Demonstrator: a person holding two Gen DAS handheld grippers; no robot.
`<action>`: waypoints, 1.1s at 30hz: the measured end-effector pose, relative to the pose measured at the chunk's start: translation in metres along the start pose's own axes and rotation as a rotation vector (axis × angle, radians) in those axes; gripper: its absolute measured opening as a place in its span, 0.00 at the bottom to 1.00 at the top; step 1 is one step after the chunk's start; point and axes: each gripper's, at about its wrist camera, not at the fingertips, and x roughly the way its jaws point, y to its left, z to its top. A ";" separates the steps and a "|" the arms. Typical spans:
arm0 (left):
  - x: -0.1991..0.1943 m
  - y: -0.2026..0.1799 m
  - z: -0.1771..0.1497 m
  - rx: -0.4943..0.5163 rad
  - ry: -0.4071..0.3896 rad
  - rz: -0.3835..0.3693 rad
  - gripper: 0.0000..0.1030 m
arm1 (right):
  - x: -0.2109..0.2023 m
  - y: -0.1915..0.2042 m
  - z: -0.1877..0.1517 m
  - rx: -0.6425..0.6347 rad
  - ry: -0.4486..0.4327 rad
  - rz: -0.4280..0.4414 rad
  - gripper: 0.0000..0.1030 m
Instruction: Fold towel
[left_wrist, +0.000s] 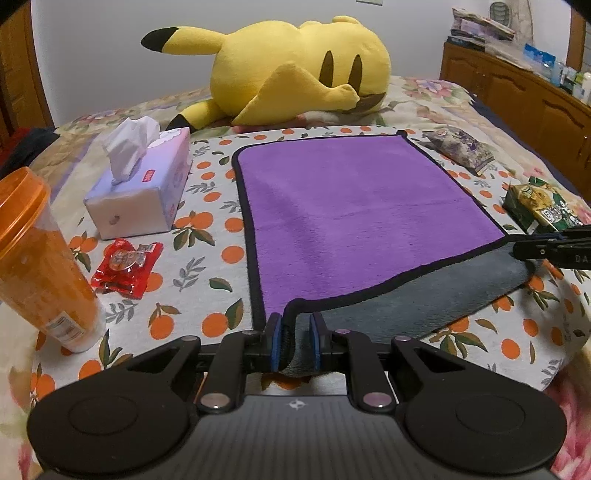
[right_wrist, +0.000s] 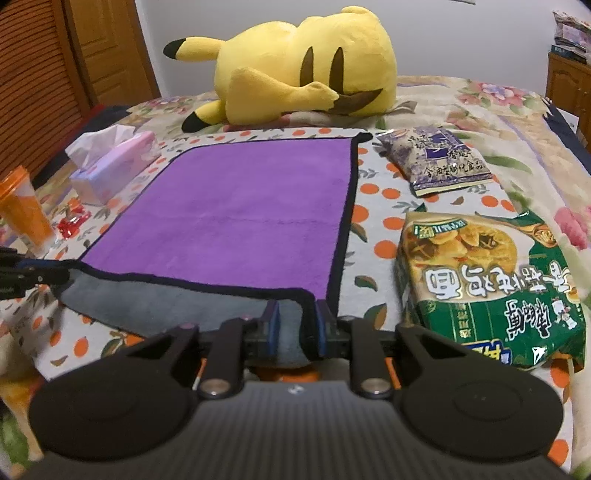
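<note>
A purple towel (left_wrist: 351, 206) with a black hem and a grey underside lies on the orange-print cloth (left_wrist: 207, 236) on the bed; it also shows in the right wrist view (right_wrist: 243, 218). Its near edge is lifted and turned over, showing the grey side. My left gripper (left_wrist: 295, 336) is shut on the towel's near left corner. My right gripper (right_wrist: 297, 328) is shut on the near right corner. The right gripper shows at the right edge of the left wrist view (left_wrist: 554, 247), and the left gripper shows at the left edge of the right wrist view (right_wrist: 22, 275).
A tissue box (left_wrist: 136, 184), a red candy packet (left_wrist: 127, 266) and an orange tumbler (left_wrist: 40, 258) stand left of the towel. A green noodle packet (right_wrist: 487, 291) and a purple snack bag (right_wrist: 439, 158) lie right. A yellow plush (left_wrist: 288, 70) lies behind. A wooden cabinet (left_wrist: 524, 96) stands at the right.
</note>
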 end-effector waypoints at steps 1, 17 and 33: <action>0.000 0.000 0.000 0.001 0.000 -0.001 0.17 | 0.000 0.000 0.000 -0.001 0.002 0.003 0.21; -0.016 -0.002 0.006 -0.005 -0.080 -0.013 0.06 | -0.009 0.004 0.003 -0.055 -0.058 0.005 0.04; -0.033 -0.001 0.016 -0.030 -0.160 -0.020 0.06 | -0.021 -0.001 0.013 -0.037 -0.144 0.019 0.04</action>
